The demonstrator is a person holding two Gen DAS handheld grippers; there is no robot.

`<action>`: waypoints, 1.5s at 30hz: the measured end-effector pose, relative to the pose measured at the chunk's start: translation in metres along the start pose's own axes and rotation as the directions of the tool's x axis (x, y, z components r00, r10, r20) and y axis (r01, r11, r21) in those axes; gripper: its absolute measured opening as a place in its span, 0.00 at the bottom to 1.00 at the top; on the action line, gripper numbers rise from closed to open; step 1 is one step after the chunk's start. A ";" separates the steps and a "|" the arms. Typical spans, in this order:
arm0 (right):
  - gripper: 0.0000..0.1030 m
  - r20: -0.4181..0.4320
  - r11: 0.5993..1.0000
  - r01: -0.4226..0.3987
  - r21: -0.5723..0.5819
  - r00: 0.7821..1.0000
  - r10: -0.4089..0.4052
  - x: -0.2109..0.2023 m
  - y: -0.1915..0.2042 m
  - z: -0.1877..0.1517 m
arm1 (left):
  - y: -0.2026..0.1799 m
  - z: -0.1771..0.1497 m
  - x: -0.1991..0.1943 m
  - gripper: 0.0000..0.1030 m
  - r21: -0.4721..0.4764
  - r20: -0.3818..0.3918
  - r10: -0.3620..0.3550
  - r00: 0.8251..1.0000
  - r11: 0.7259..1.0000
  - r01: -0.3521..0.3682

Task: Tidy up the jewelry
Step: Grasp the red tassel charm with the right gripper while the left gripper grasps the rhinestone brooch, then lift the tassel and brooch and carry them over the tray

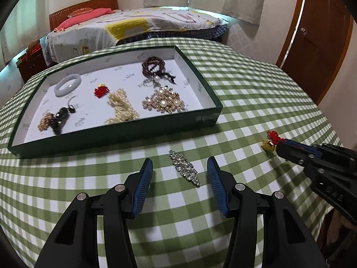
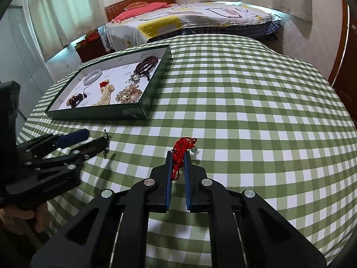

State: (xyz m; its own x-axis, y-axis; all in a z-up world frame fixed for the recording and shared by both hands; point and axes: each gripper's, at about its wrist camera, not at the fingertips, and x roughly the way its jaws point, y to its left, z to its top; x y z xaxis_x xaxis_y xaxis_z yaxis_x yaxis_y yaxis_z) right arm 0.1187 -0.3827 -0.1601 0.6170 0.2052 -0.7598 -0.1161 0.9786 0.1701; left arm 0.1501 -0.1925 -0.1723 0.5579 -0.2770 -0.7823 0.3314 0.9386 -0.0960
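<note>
A silver rhinestone brooch [image 1: 184, 168] lies on the green checked tablecloth between the fingers of my left gripper [image 1: 180, 165], which is open around it. It also shows in the right wrist view [image 2: 106, 142]. My right gripper [image 2: 179, 154] is shut on a red knotted cord charm [image 2: 182, 149], whose gold pendant [image 1: 267, 145] hangs at the fingertips in the left wrist view. A dark green tray [image 1: 116, 134] with a white floor holds a white bangle [image 1: 68, 84], a red charm [image 1: 101, 91], pearl pieces [image 1: 164, 101] and dark beads [image 1: 154, 65].
The tray [image 2: 98, 114] sits at the table's far left. The checked tablecloth [image 2: 245, 102] spreads to the right of it. A bed [image 1: 138, 26] stands behind the table and a wooden door [image 1: 321, 35] is at the right.
</note>
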 end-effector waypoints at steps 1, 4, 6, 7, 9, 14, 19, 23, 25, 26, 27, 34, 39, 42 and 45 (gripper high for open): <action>0.10 0.002 1.000 -0.003 0.004 1.000 0.003 0.000 -0.001 0.000 | 0.001 0.000 0.002 0.49 0.001 -0.005 0.005 1.000 1.000 -0.005; 0.10 0.004 1.000 -0.010 0.011 1.000 0.010 0.000 -0.002 -0.001 | 0.002 -0.001 0.002 0.47 0.013 0.003 0.016 1.000 1.000 -0.016; 0.10 0.004 1.000 -0.014 0.012 1.000 0.014 0.001 -0.002 -0.001 | 0.005 -0.001 0.001 0.41 0.003 0.001 0.012 1.000 1.000 -0.012; 0.10 0.004 1.000 -0.015 0.012 1.000 0.015 0.001 -0.001 -0.001 | 0.006 -0.001 0.001 0.35 0.006 0.001 0.012 1.000 1.000 -0.012; 0.10 0.003 1.000 -0.016 0.010 1.000 0.016 0.002 0.000 -0.001 | 0.006 -0.003 0.000 0.29 0.019 0.003 0.003 1.000 1.000 -0.003; 0.10 -0.003 1.000 -0.009 -0.002 1.000 0.009 0.005 0.005 -0.001 | 0.000 -0.005 0.000 0.12 0.070 0.010 -0.009 1.000 0.998 0.008; 0.10 -0.007 1.000 -0.001 -0.009 1.000 0.001 0.006 0.009 0.000 | 0.003 -0.004 0.000 0.11 0.064 0.008 -0.040 0.999 0.997 0.039; 0.10 -0.005 1.000 0.004 -0.019 1.000 -0.004 0.004 0.013 0.001 | 0.005 -0.005 -0.006 0.11 0.065 0.024 -0.052 0.998 0.997 0.050; 0.10 0.002 1.000 0.005 -0.025 1.000 -0.005 0.002 0.017 0.002 | 0.007 -0.005 -0.012 0.11 0.068 0.036 -0.052 0.998 0.996 0.050; 0.10 0.005 1.000 0.004 -0.028 1.000 -0.004 0.001 0.018 0.003 | 0.008 -0.005 -0.015 0.11 0.069 0.041 -0.051 0.998 0.996 0.048; 0.10 0.009 0.999 0.003 -0.032 1.000 -0.002 -0.001 0.021 0.005 | 0.010 -0.005 -0.018 0.11 0.067 0.045 -0.050 0.998 0.997 0.047; 0.10 0.041 0.998 -0.012 -0.061 0.999 0.015 -0.010 0.041 0.015 | 0.031 0.001 -0.041 0.11 0.027 0.089 -0.038 0.995 0.999 0.036; 0.10 0.065 0.996 -0.029 -0.087 0.997 0.035 -0.013 0.062 0.027 | 0.052 0.011 -0.056 0.11 -0.012 0.134 -0.017 0.991 1.000 0.019; 0.10 0.083 0.994 -0.038 -0.107 0.995 0.047 -0.012 0.075 0.036 | 0.063 0.018 -0.063 0.11 -0.027 0.163 -0.003 0.987 1.000 0.007; 0.10 0.101 0.991 -0.052 -0.121 0.993 0.064 -0.007 0.088 0.049 | 0.078 0.025 -0.069 0.11 -0.046 0.192 0.015 0.981 0.999 -0.006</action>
State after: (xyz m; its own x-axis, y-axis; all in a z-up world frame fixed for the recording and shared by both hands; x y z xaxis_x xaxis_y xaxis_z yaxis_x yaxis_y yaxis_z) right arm 0.1419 -0.2990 -0.1093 0.6836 0.2646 -0.6802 -0.2408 0.9615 0.1321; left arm 0.1564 -0.1048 -0.1106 0.6984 -0.2975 -0.6510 0.2924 0.9488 -0.1198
